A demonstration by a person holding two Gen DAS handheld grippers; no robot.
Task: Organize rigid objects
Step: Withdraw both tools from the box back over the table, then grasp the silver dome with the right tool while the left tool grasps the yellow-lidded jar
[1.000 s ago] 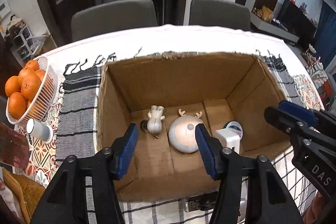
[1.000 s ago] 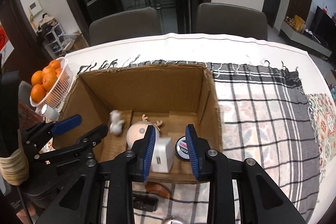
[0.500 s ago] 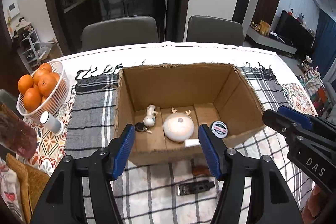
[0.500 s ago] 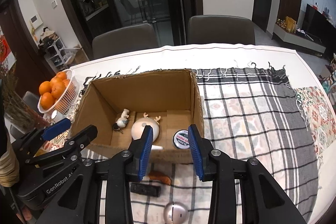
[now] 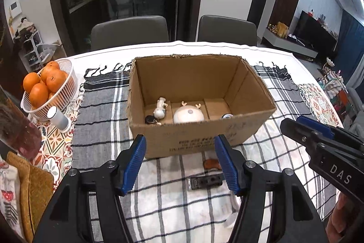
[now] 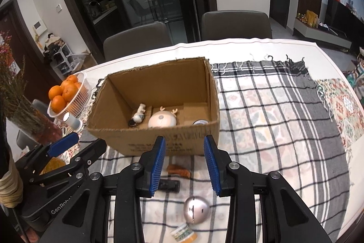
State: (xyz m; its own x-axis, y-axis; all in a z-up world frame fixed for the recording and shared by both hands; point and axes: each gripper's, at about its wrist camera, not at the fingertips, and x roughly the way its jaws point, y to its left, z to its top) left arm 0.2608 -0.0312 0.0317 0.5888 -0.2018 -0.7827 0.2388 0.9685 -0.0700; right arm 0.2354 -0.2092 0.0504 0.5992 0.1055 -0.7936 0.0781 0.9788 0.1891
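Note:
An open cardboard box (image 5: 200, 140) (image 6: 173, 142) stands on the checked cloth. Inside lie a white dome with antlers (image 5: 188, 115) (image 6: 162, 121), a small white figurine (image 5: 160, 109) (image 6: 139, 114), a dark keyring (image 5: 150, 119) and a round tin (image 5: 227, 116) (image 6: 200, 122). In front of the box lie a brown piece (image 5: 212, 163) (image 6: 178, 171), a black block (image 5: 206, 181) (image 6: 169, 185), a silver ball (image 6: 196, 210) and a small jar (image 6: 183, 231). My left gripper (image 5: 179, 163) is open and empty. My right gripper (image 6: 185, 165) is open and empty.
A white basket of oranges (image 5: 43, 85) (image 6: 67, 95) and a small white cylinder (image 5: 58, 117) (image 6: 72, 121) sit at the left. A vase of dried flowers (image 6: 20, 101) stands left. Two grey chairs (image 5: 129, 32) (image 5: 227, 29) are behind the table.
Both grippers have pulled back and up from the box. The white block that sat between the right gripper's fingers a second ago is no longer seen; the right gripper's jaws are wider.

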